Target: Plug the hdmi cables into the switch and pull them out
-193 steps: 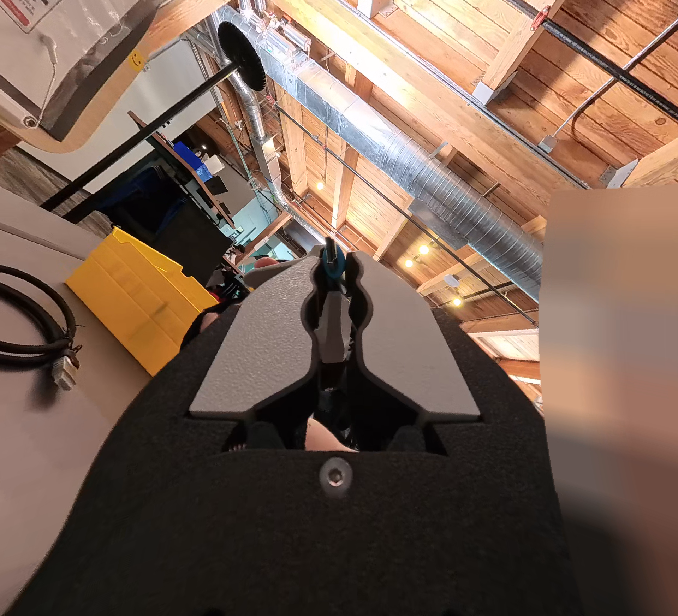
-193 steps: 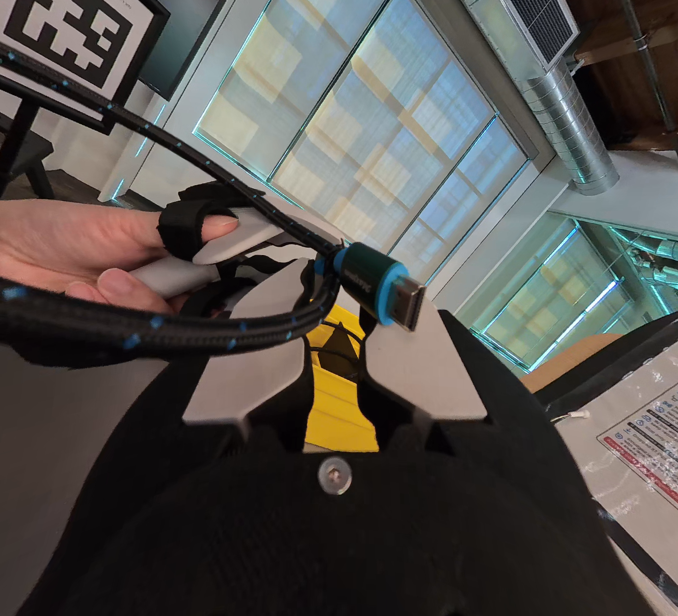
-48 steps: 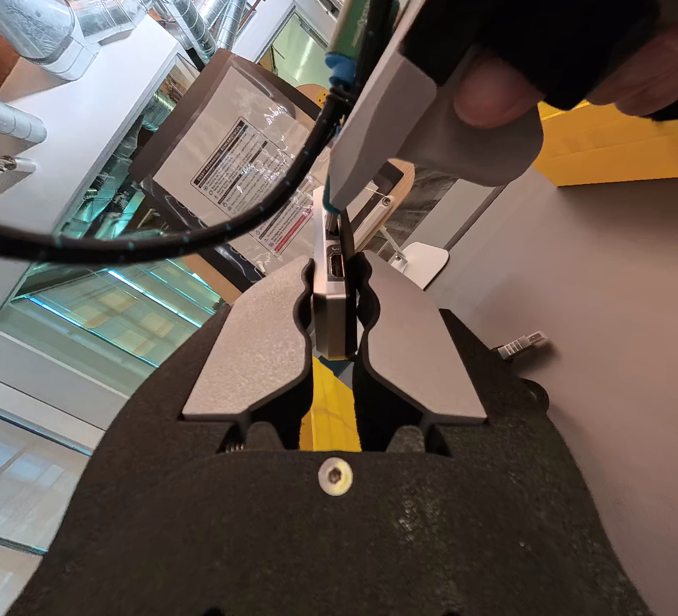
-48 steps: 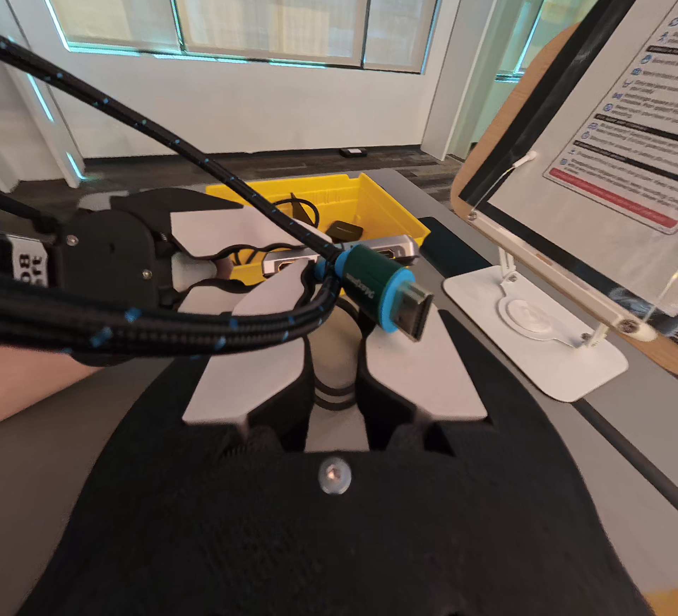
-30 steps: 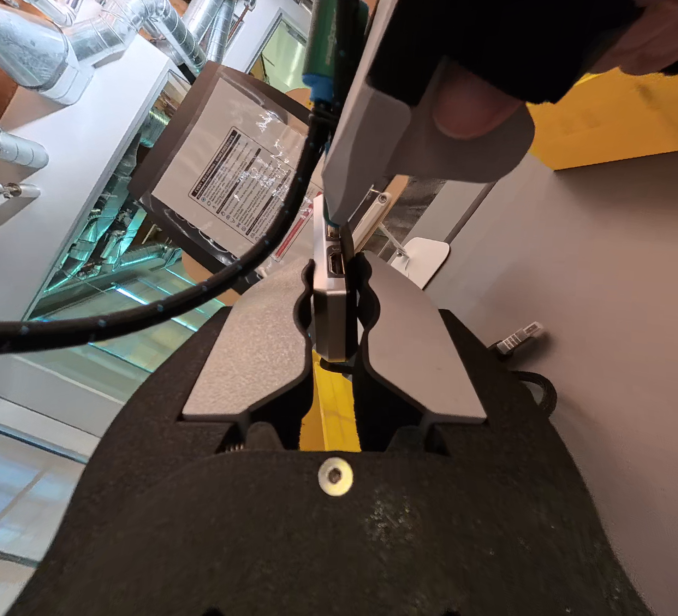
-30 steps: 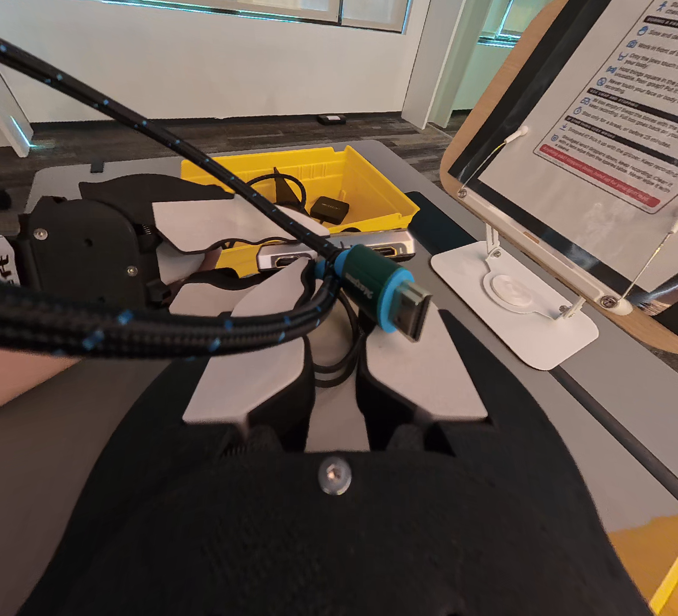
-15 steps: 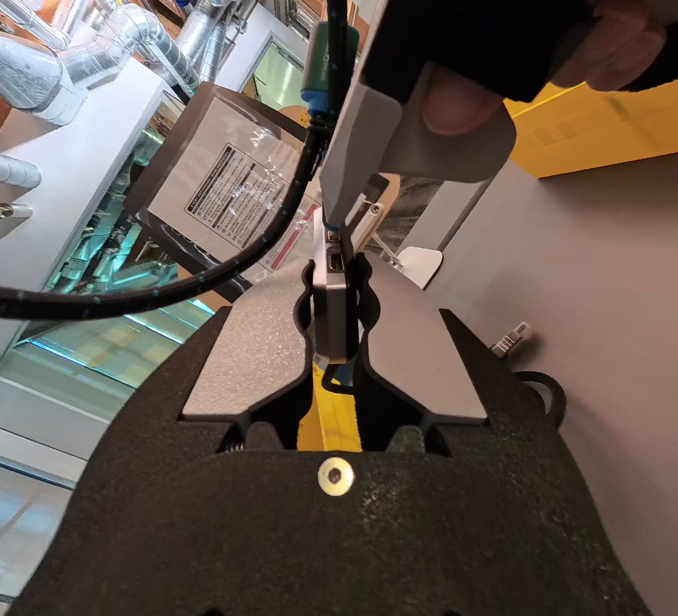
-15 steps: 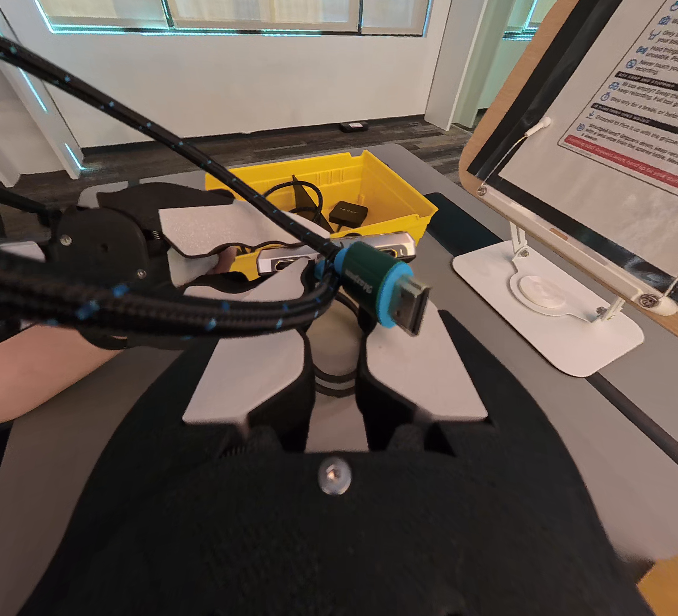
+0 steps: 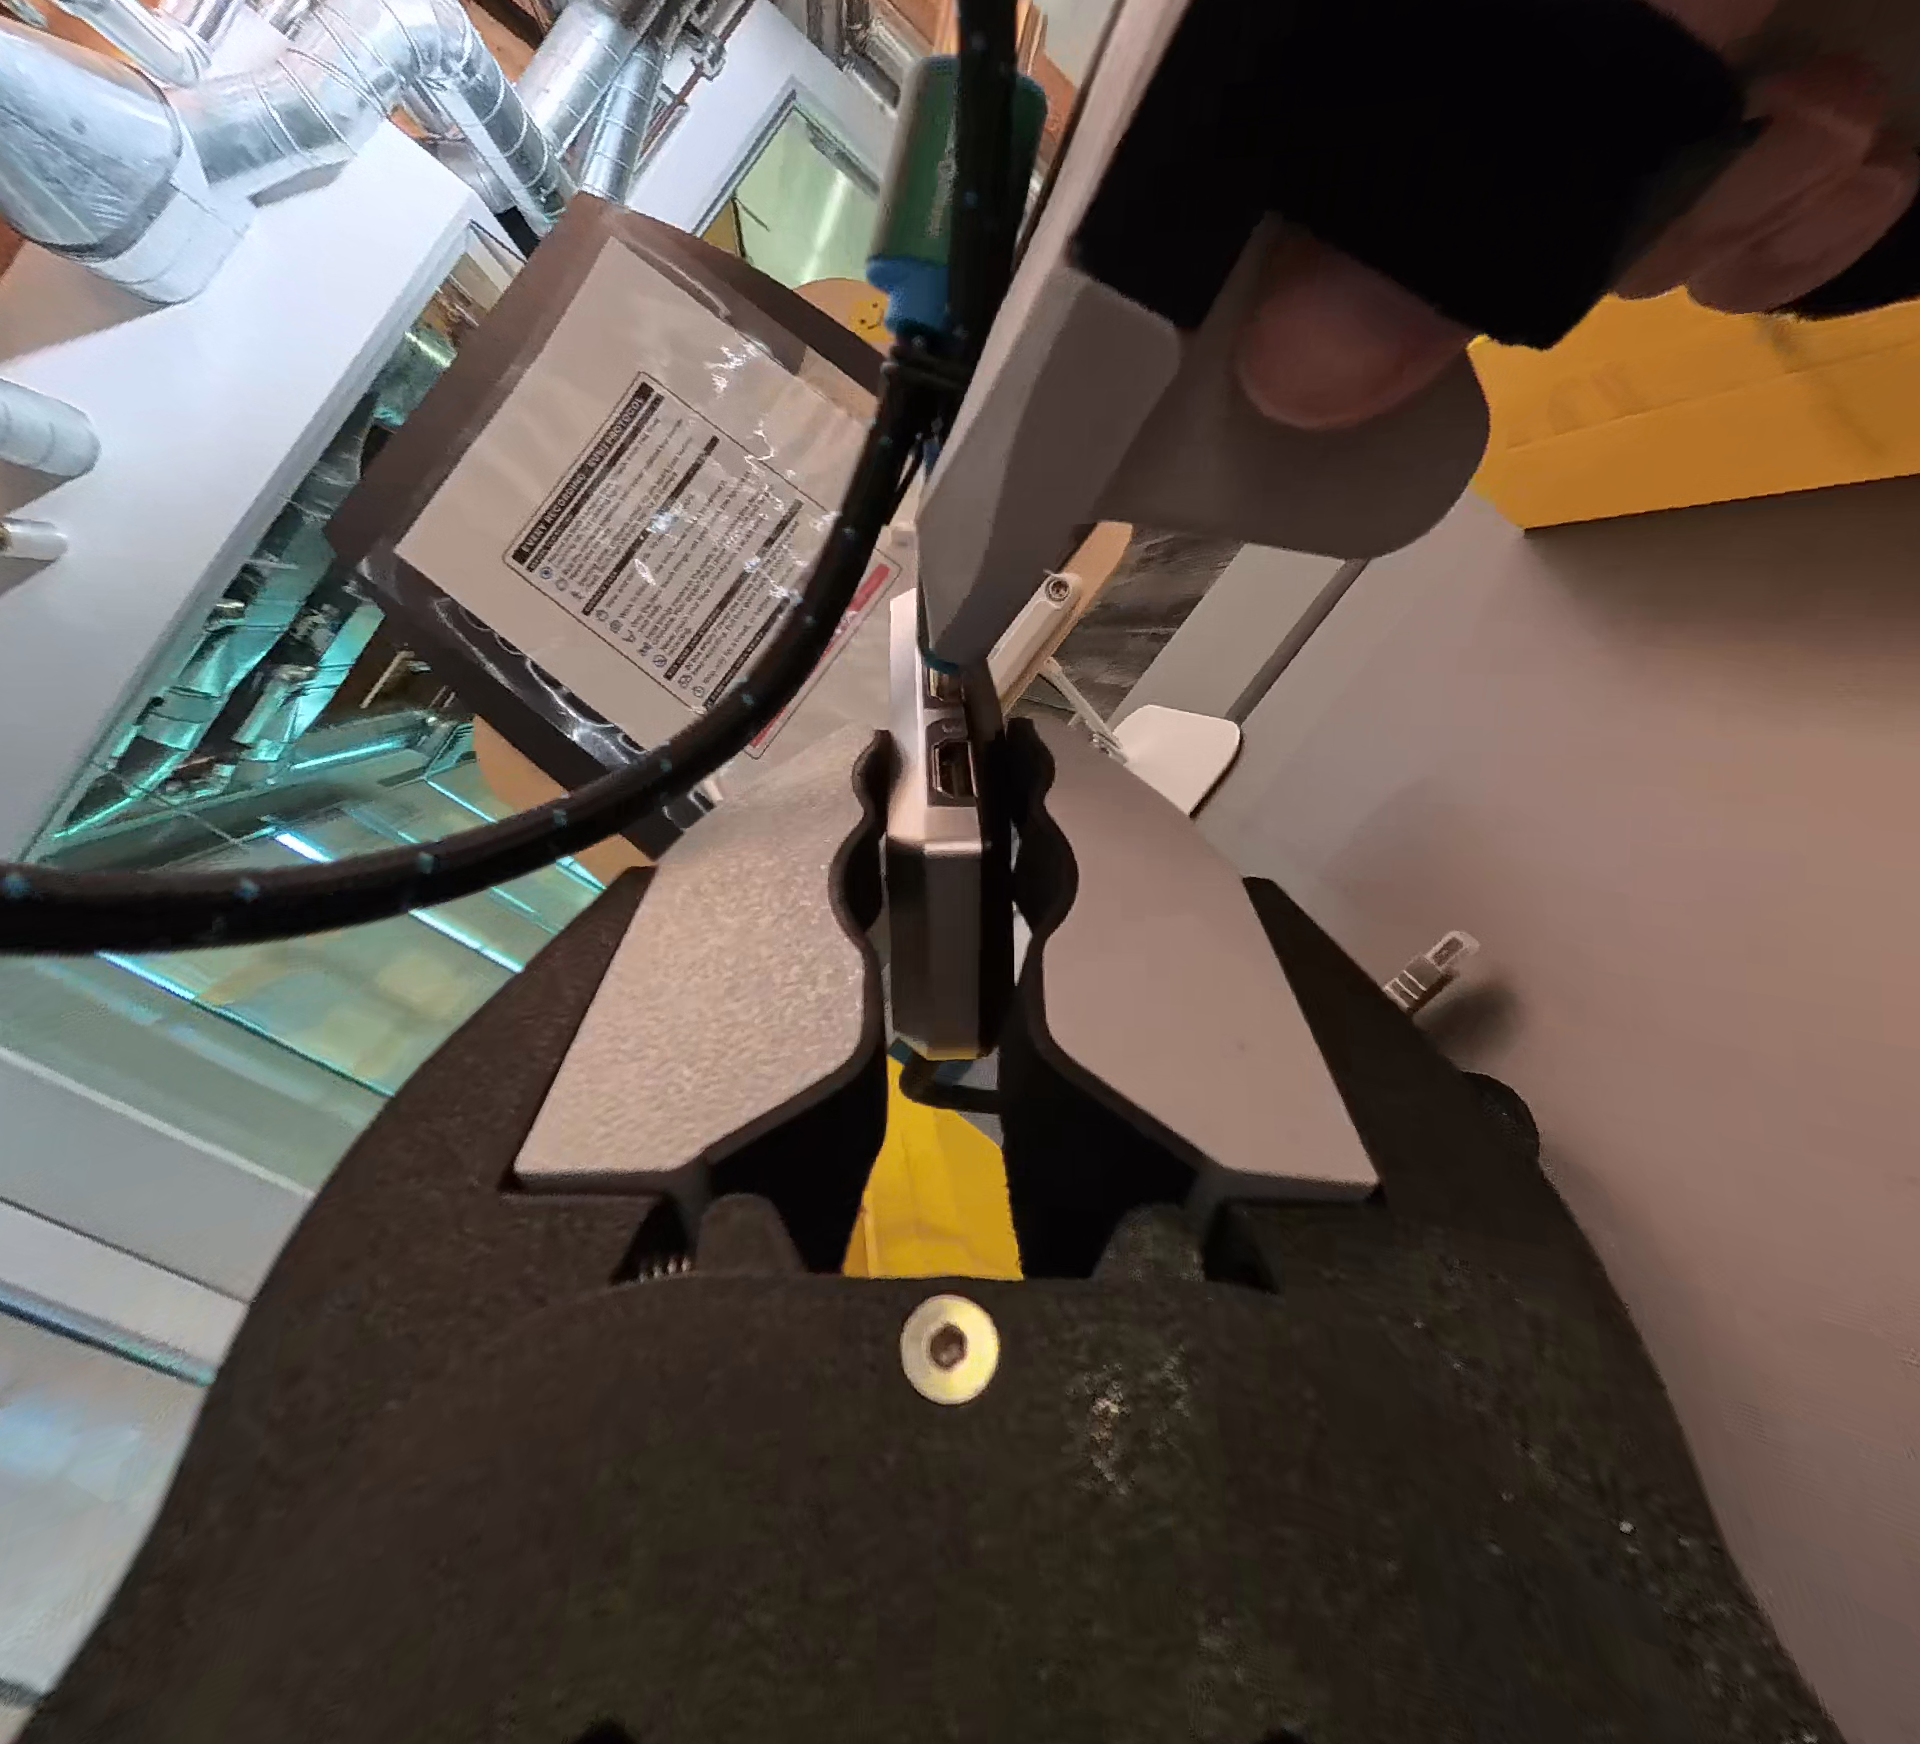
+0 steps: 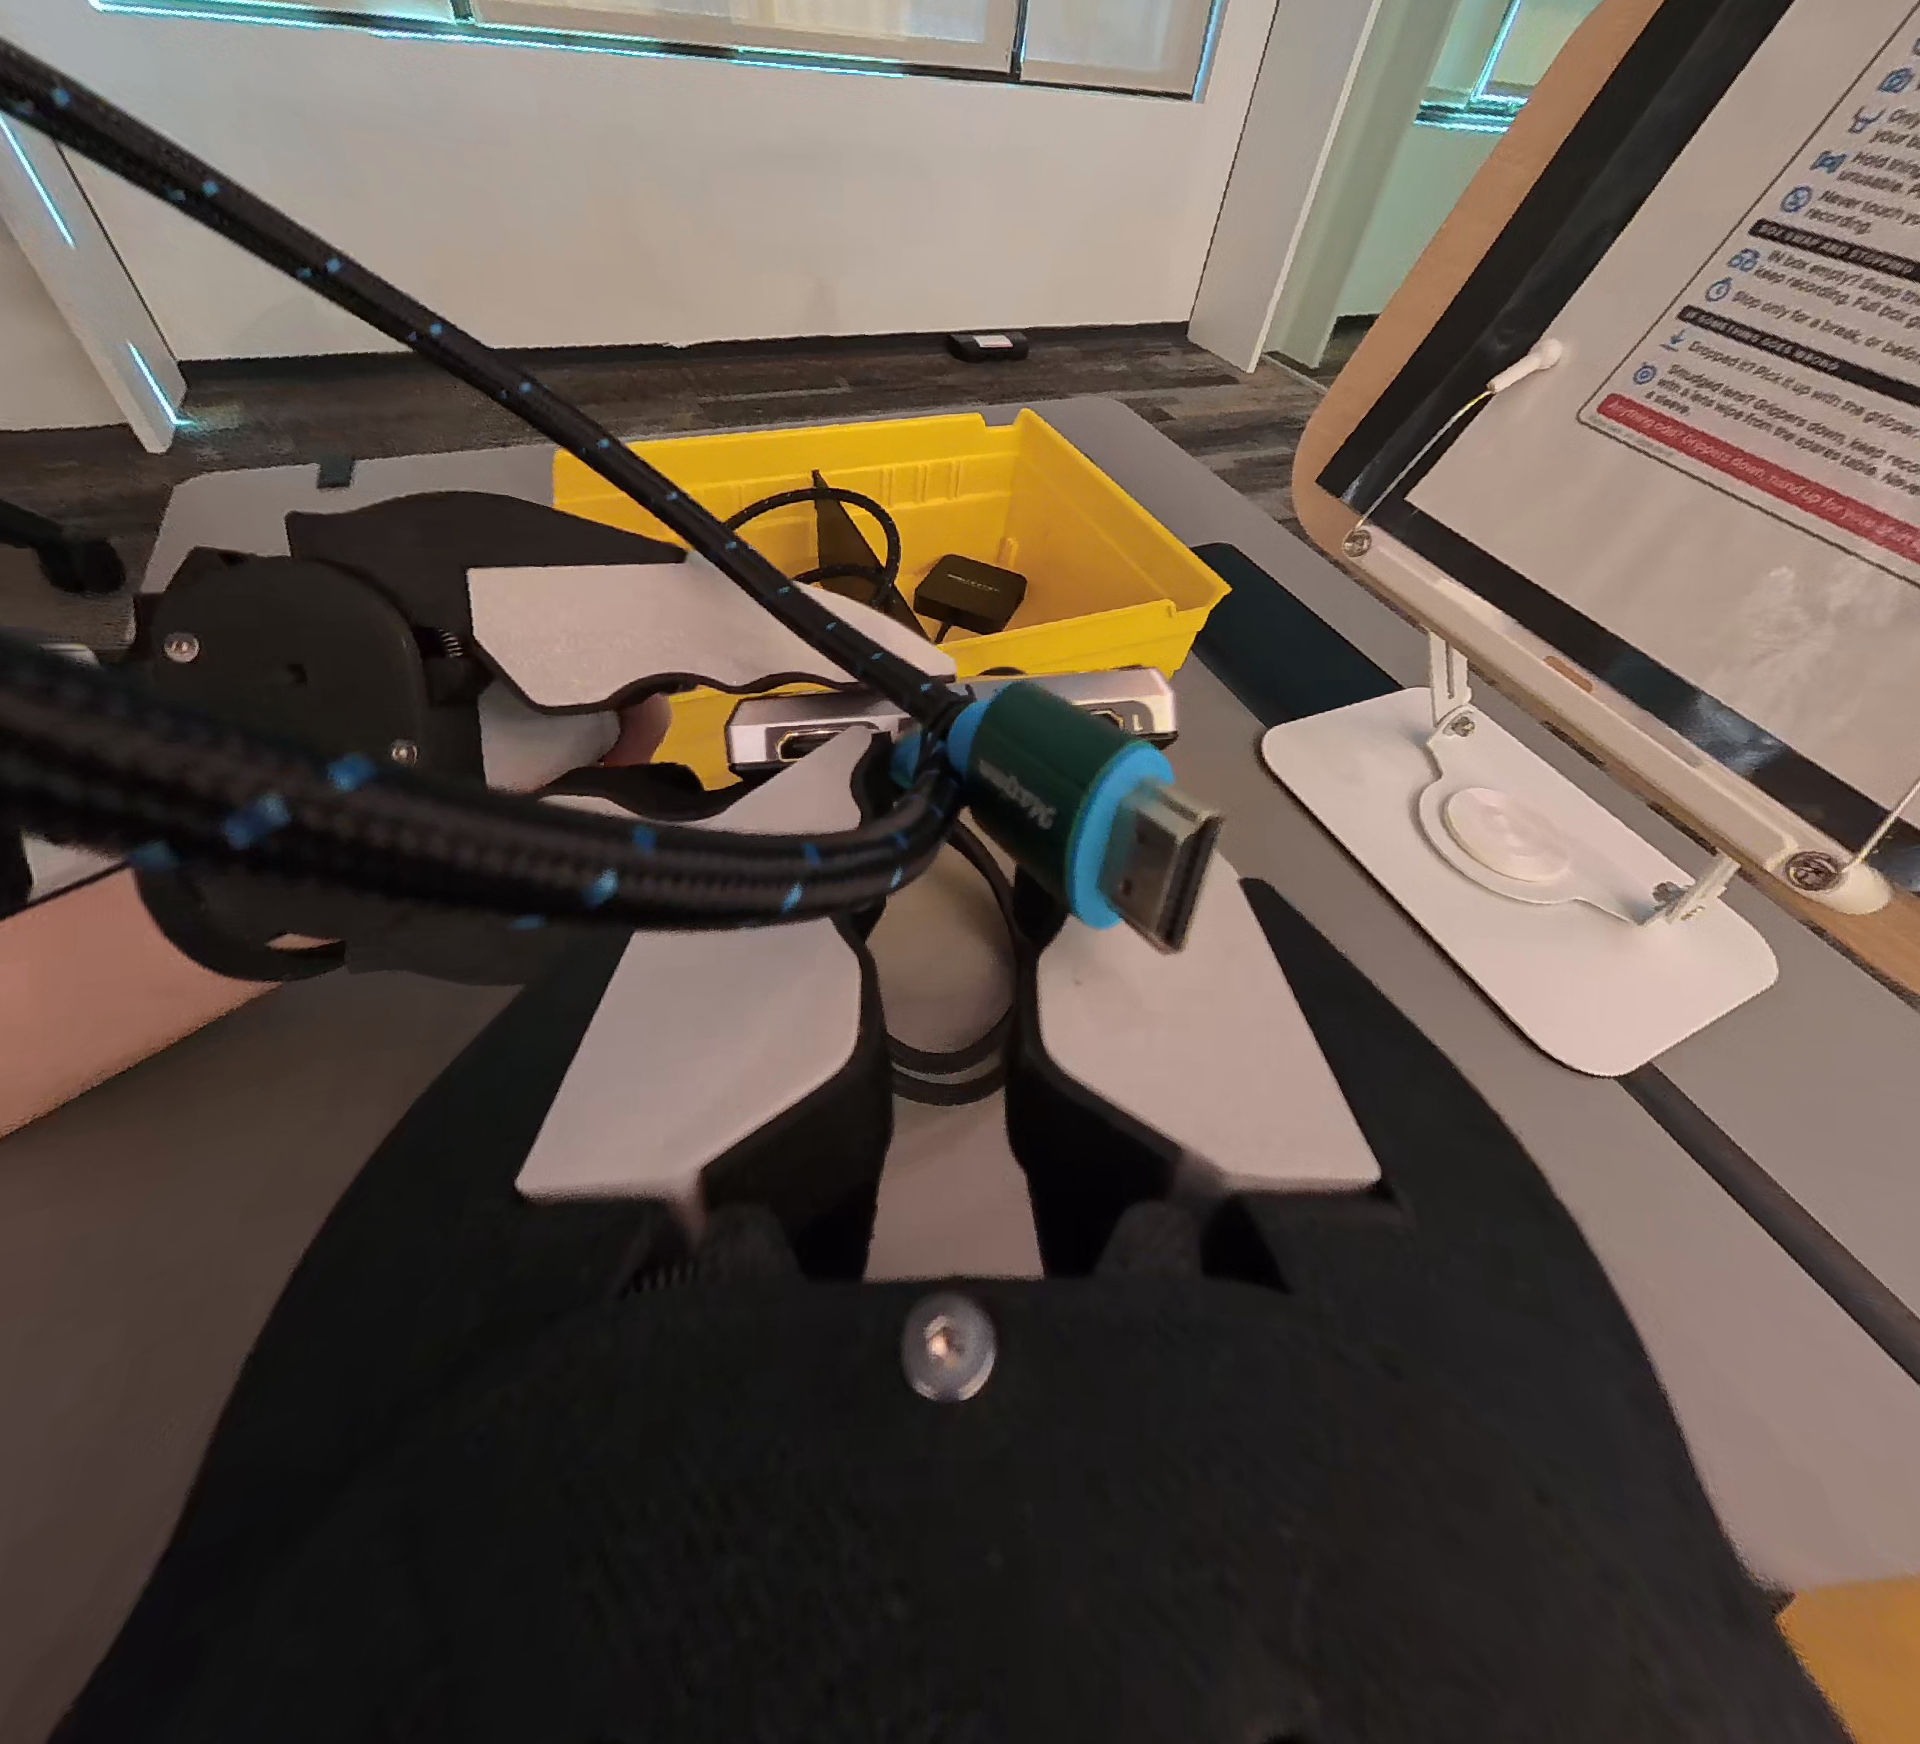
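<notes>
While our left gripper (image 9: 940,847) is clenched on the grey switch (image 9: 935,925), its two fingers press the slim metal box from both flat sides, so that one narrow edge with an open port faces us in the left wrist view. From the right wrist view we see the same switch (image 10: 951,718) held out over the grey table (image 10: 1766,1206), its row of ports turned toward us.

Our right gripper (image 10: 945,821) is closed on the braided black cable (image 10: 582,847) just behind the hdmi plug (image 10: 1081,821), which has a dark green barrel with blue rings. The plug sticks out to the right and a little downward, its metal tip bare and apart from the switch. The cable loops back on itself, so one strand crosses in front of the switch and hides part of its ports.

Behind the switch stands a yellow bin (image 10: 1101,551) with a small black adapter (image 10: 971,598) and thin black wires in it. To the right a laminated sign (image 10: 1714,323) leans on a white stand (image 10: 1538,873).

In the left wrist view the right gripper's finger (image 9: 1049,406) and a strapped hand (image 9: 1558,167) fill the upper right, blocking the space above the switch. A second metal plug (image 9: 1434,967) lies on the table to the right.
</notes>
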{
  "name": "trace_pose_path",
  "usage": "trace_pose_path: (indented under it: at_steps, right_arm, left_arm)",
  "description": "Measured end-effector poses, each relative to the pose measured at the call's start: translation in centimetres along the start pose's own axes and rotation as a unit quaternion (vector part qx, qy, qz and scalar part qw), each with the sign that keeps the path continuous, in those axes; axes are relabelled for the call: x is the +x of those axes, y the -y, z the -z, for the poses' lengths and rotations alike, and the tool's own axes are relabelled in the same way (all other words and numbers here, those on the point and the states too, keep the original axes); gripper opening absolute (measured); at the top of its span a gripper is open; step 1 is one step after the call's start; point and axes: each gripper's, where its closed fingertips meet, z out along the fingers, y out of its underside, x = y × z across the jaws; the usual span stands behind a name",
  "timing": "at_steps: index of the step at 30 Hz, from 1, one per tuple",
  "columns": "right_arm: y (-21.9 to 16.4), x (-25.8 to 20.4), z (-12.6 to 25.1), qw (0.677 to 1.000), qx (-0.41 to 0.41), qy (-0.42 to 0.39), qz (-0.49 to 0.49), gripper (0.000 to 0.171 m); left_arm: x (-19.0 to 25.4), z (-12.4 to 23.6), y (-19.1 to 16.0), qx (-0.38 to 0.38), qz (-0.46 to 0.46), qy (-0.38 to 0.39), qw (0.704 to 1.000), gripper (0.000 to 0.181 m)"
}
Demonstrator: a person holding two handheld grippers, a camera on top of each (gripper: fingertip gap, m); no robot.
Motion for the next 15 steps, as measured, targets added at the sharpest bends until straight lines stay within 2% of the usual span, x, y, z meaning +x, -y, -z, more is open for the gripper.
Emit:
trace_pose_path:
  at_steps: [15]
  right_arm:
    - [-0.97,0.03,-0.22,0.999,-0.021,0.005,-0.032,0.022]
  left_arm:
    - [0.71,0.03,-0.3,-0.006,0.018,-0.014,1.0,0.02]
